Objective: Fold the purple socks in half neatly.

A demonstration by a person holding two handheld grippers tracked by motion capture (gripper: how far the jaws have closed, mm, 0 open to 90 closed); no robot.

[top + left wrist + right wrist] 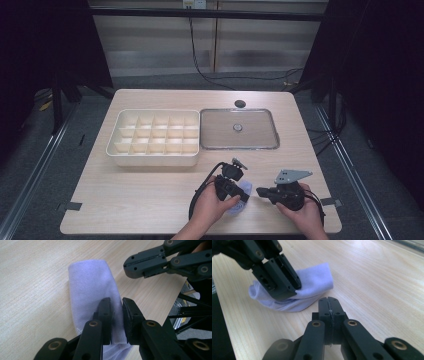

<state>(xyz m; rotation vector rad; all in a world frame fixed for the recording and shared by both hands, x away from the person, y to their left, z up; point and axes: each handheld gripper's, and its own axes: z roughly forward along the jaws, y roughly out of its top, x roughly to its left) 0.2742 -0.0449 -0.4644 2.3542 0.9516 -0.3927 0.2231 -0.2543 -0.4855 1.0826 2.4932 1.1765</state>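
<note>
Currently the left gripper is pinching a pale lilac sock near the front edge of the worktop; its fingers are standing narrow, with a fold of the fabric caught between them. The sock is lying flat on the wood, partly folded over itself, on the person's side of the worktop and well apart from the cream divider box and the clear lid lying beside it.

The right gripper is hovering just beside the sock, not touching it, fingers pressed fully together with nothing between them.

Judging the step in hand as folding or rolling the sock for one of the box's compartments. To do it well: the left grip should be kept on both layers of the fold so it does not slip open; the right fingers would need opening before taking the free end; the loose toe end should be brought over squarely, keeping the roll tight enough to fit a small cell.

Writing: a faint darker pattern is showing on the sock's lower edge in the right gripper view, too small to read. No brand or label is legible elsewhere.
</note>
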